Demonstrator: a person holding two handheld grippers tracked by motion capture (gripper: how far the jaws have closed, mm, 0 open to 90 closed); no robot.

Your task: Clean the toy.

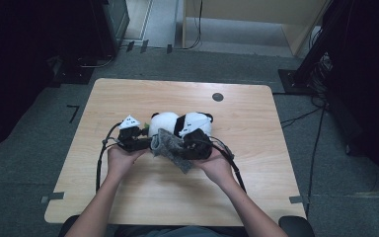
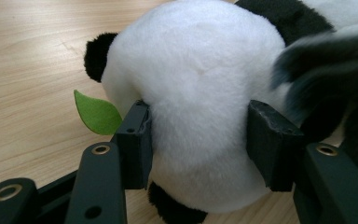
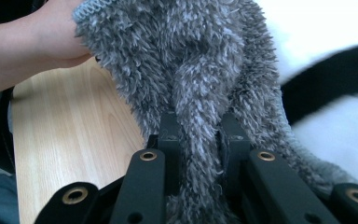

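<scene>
Panda toy (image 1: 180, 123) lies on its side near the middle of the wooden surface (image 1: 143, 197), black-and-white plush, one black ear toward the left. Small green felt leaf (image 2: 97, 113) sticks out just beside the panda's white body, on the left gripper's side.

Left gripper (image 1: 137, 141) is at the panda's left end. In the left gripper view both pads press into the white fur from either side, so it is clamped on the panda. The fur bulges around the pads.

Right gripper (image 1: 197, 146) sits at the front of the panda, toward the person. In the right gripper view its jaws are nearly together with a fold of grey fuzzy cloth (image 1: 172, 148) pinched between them, so it is clamped on the cloth. The cloth drapes over the panda's front and hangs down toward the person onto the surface. Whether the cloth wraps further around the panda's back, can't tell from here.

Left hand (image 1: 121, 160) is just in front of the panda, palm up under its gripper.
</scene>
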